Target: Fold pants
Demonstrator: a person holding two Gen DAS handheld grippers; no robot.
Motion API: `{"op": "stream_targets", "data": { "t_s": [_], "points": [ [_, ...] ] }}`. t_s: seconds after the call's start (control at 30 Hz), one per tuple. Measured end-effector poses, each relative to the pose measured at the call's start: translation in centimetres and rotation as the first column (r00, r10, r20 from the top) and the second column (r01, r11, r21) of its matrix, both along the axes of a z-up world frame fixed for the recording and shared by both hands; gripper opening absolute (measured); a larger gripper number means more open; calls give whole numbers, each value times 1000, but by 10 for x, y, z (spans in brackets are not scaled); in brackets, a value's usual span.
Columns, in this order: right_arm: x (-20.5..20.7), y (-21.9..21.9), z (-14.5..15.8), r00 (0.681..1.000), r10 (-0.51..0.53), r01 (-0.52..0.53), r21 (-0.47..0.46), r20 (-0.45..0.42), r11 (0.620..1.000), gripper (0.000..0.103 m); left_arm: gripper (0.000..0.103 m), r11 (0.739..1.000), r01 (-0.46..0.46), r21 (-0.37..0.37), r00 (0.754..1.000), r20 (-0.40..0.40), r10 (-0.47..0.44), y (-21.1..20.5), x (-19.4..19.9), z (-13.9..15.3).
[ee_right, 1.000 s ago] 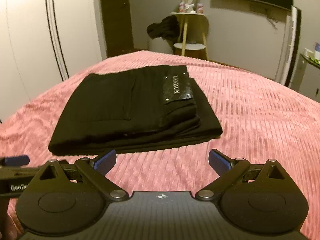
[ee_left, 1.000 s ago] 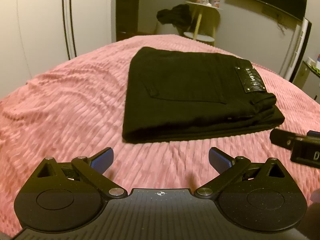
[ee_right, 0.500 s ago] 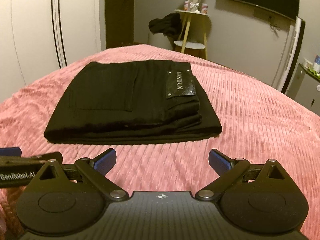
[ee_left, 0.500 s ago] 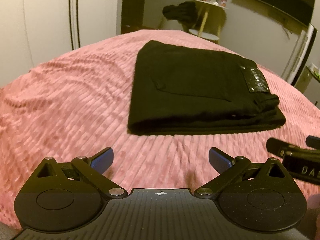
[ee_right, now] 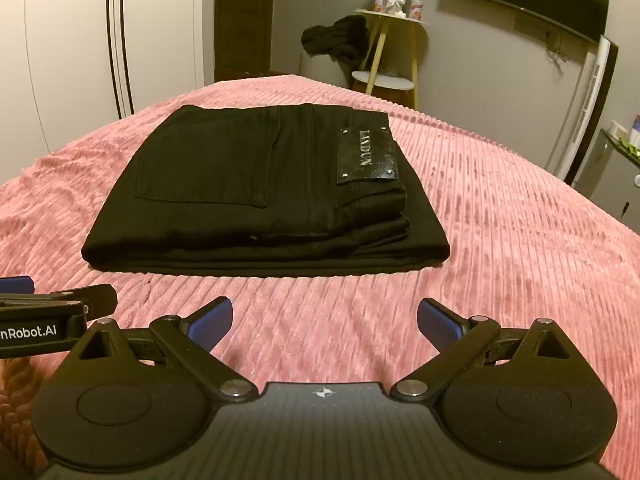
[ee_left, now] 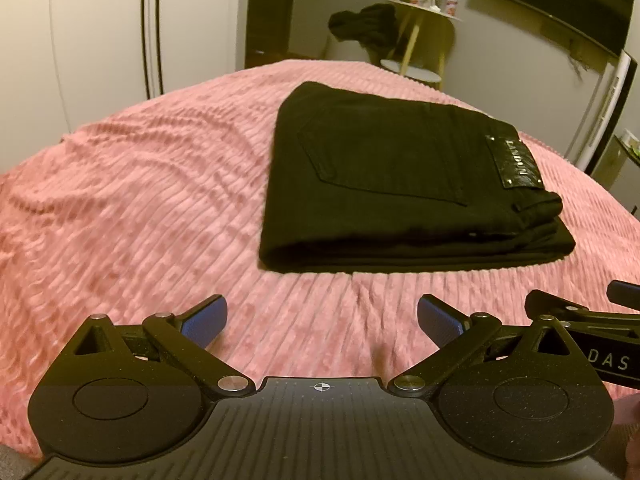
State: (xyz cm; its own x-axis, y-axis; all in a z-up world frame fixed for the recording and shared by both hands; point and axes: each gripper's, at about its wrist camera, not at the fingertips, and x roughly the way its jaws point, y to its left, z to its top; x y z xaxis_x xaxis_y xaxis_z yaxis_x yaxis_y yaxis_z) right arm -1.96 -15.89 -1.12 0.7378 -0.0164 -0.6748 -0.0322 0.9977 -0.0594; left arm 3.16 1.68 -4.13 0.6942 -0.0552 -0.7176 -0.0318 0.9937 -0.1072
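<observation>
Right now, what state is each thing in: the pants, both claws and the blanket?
Black pants: folded into a flat stack, lying on the blanket, held by neither claw.
Left claw: open, empty, short of the pants.
Right claw: open, empty, short of the pants.
Pink blanket: spread out, rumpled at left.

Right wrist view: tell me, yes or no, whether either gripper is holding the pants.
No. The folded pants lie alone on the pink bedspread, and the right gripper and left gripper are open, short of them.

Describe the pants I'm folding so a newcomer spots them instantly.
Start at the pink ribbed bedspread. In its middle lie the folded black pants, a flat rectangular stack. Unlike the crumpled dark garment beyond the bed, they show a shiny black "LANDUN" patch.
</observation>
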Motion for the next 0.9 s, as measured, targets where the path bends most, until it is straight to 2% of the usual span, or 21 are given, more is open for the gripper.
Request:
{"op": "stream_targets", "data": {
  "t_s": [0.9],
  "points": [
    [0, -1, -2, 1000, 5, -5, 1, -16, 1000, 99, 103, 1000, 12, 19, 1000, 6, -12, -5, -2, 2]
  ]
}}
